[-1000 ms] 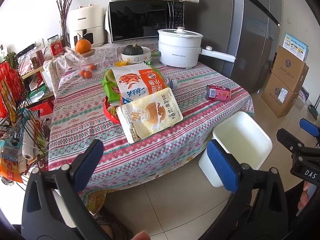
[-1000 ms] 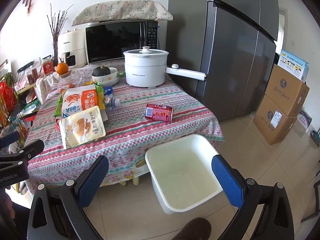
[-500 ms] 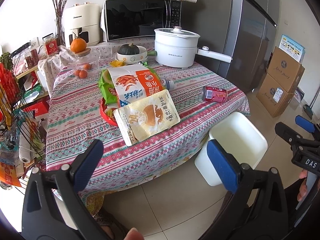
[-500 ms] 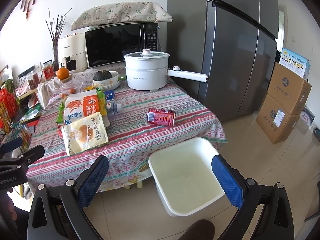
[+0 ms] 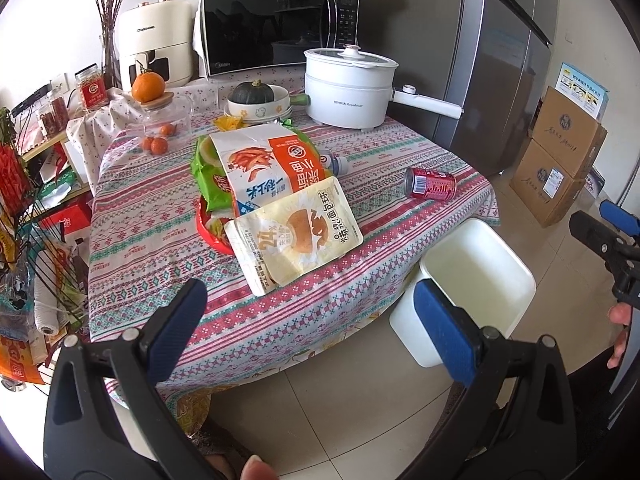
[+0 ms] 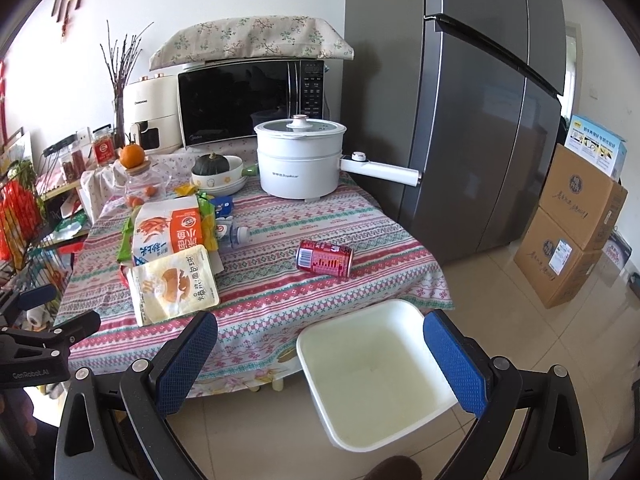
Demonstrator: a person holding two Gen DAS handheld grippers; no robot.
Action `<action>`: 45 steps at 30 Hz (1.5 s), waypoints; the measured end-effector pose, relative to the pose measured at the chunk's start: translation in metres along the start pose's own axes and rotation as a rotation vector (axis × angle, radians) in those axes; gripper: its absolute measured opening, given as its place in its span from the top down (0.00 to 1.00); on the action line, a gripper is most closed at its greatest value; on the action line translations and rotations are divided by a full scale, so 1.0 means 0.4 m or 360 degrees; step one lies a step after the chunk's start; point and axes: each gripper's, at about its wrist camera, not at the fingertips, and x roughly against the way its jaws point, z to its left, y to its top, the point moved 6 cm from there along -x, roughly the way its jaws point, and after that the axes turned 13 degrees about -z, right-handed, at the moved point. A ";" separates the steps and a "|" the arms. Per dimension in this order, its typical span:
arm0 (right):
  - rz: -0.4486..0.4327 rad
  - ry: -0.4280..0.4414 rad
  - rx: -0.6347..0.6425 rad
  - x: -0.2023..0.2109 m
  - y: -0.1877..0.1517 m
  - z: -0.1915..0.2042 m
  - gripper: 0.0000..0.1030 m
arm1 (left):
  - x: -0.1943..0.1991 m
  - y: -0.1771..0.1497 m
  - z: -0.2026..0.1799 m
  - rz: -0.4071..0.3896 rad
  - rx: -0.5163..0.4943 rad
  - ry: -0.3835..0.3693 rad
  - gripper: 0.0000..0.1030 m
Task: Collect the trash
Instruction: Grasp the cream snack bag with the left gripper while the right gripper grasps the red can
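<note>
A table with a striped patterned cloth [image 5: 168, 248] [image 6: 280, 280] carries a yellow bread-snack bag [image 5: 294, 234] [image 6: 174, 284], an orange and white snack bag [image 5: 266, 168] [image 6: 168, 234], a green wrapper [image 5: 210, 178], a small plastic bottle [image 5: 336, 164] [image 6: 236, 234] and a red can lying on its side [image 5: 430, 184] [image 6: 325, 258]. An empty white bin [image 5: 476, 280] [image 6: 372, 368] stands on the floor at the table's near right corner. My left gripper [image 5: 310, 326] hangs open before the table edge. My right gripper [image 6: 320, 360] hangs open above the bin. Neither holds anything.
At the back of the table stand a white electric pot [image 5: 348, 88] with a long handle, a bowl with a squash [image 5: 256, 98], a glass jar topped by an orange [image 5: 150, 88], a microwave [image 5: 276, 32]. A grey fridge [image 6: 480, 120] and cardboard boxes [image 6: 572, 232] stand right; a wire rack [image 5: 24, 220] left.
Both grippers have drawn back and risen a little, so the table and bin look slightly farther away. Both stay open; nothing on the table has moved.
</note>
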 end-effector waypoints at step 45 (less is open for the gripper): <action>0.0679 0.0108 -0.0041 -0.462 -0.084 -0.040 0.00 | -0.367 -0.143 0.167 0.0622 0.0514 -0.0506 0.91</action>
